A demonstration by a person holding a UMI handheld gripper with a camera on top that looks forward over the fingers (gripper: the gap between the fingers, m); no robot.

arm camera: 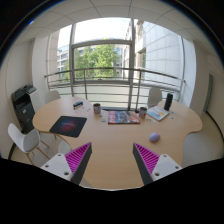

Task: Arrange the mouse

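Observation:
My gripper (112,152) is open and empty, held above the near part of a wooden table (110,140). Its two fingers (76,160) with magenta pads stand wide apart over bare tabletop. A dark mouse mat (68,125) lies on the table beyond and to the left of the left finger. A small pale object (155,137), possibly the mouse, lies just beyond the right finger, on the right side of the table. It is too small to tell for sure.
A magazine (124,117) lies mid-table with a dark cup on each side (97,108) (142,112). A small dark item (77,103) sits at the far left. White chairs stand at the left (25,140) and far side (153,97). A large window is behind.

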